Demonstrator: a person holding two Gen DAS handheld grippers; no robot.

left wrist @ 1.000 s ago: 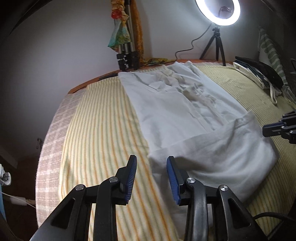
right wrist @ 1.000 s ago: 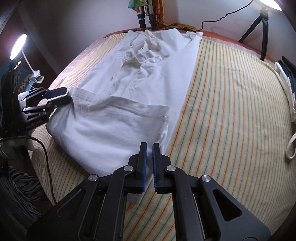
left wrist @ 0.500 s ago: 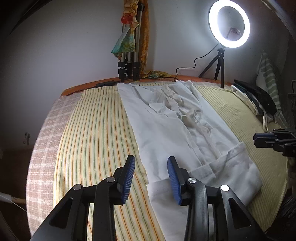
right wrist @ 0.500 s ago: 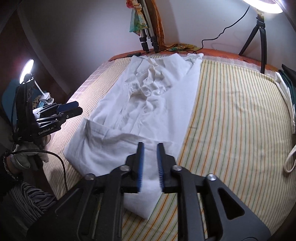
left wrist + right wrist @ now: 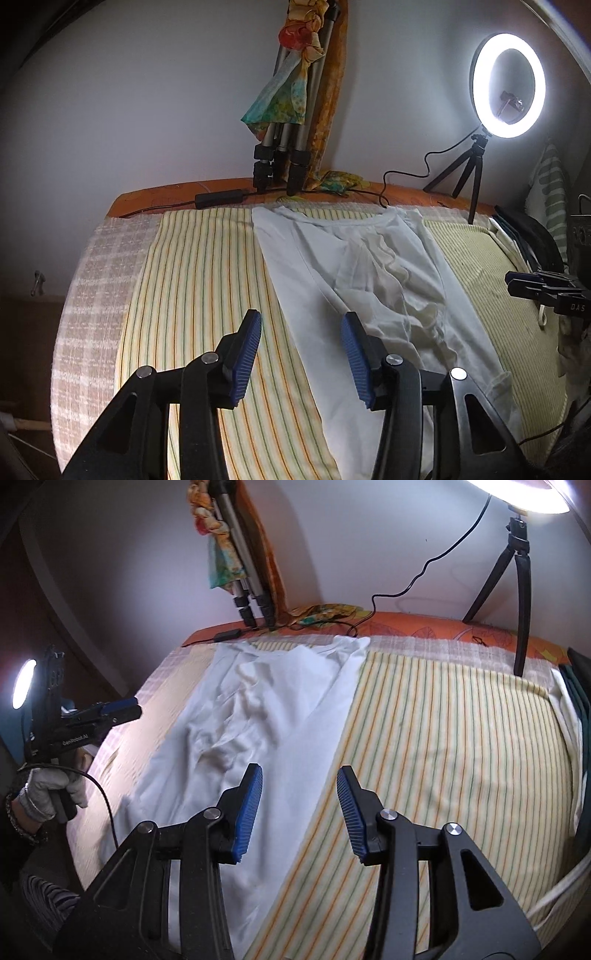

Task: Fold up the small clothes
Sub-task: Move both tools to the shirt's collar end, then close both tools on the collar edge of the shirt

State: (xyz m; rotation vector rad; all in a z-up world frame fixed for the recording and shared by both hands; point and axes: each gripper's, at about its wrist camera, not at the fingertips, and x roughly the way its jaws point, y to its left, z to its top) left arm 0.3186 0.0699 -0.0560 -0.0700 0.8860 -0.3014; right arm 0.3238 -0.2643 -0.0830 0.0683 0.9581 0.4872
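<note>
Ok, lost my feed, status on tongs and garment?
Left tongs and right tongs open, empty, just opening. White garment on striped bedcover. Nothing blocking.

Home bedroom. Bed with striped sheet (image 5: 207, 280) against plain wall (image 5: 147, 110). Ring light (image 5: 509, 79), tripod (image 5: 291, 147), draped scarves (image 5: 284, 99) behind it.

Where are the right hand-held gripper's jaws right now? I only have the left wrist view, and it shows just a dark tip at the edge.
Observer: The right hand-held gripper is open. Its jaws have just been opening, and nothing is between them.
Operator: What shows through the gap?
Observer: The white garment, at the edge where it meets the striped sheet.
Operator: Anything off my left side?
Observer: A small lit lamp, behind the gloved left hand.
</note>
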